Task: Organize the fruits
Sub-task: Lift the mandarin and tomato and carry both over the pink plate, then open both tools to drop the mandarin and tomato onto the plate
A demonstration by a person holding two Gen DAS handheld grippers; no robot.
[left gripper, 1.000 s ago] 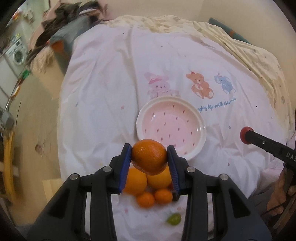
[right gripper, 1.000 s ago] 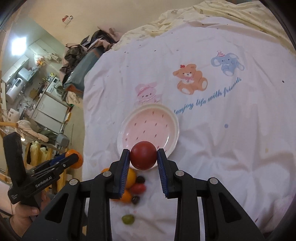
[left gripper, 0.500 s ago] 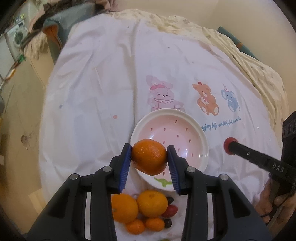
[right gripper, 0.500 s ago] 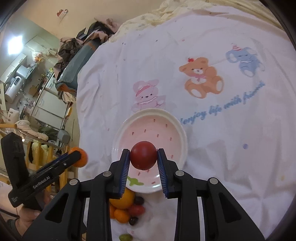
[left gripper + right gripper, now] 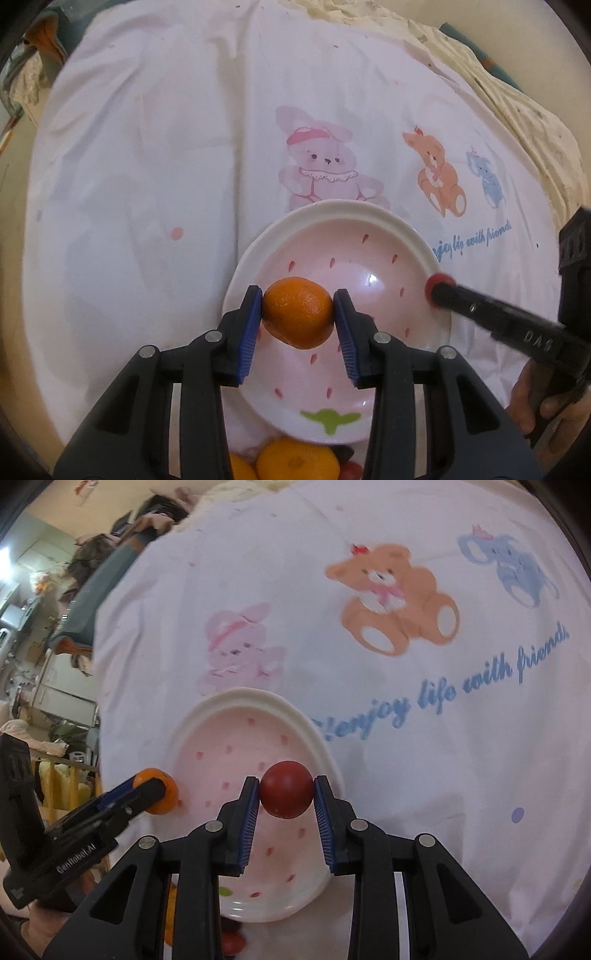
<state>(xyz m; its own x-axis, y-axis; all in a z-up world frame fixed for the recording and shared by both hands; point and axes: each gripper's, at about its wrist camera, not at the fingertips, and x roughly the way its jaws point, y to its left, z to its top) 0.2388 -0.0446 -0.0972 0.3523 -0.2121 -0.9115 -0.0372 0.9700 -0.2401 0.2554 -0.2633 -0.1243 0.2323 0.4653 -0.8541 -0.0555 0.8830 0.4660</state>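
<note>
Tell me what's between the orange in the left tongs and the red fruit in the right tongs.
Only the pink bowl's bare inside shows between the orange and the red fruit, in the left wrist view.

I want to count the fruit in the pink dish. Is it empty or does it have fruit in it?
Empty. The pink dish shows only its painted seeds; the orange and red fruit are held above it.

a white bedsheet [image 5: 147,184] covers the whole surface, printed with a pink bunny [image 5: 321,166], an orange bear [image 5: 439,173], a blue elephant [image 5: 487,181] and blue script [image 5: 443,698] near its middle. a cream quilt [image 5: 517,103] lies along the far right edge. clothes [image 5: 122,546] are piled past the far left corner.
</note>
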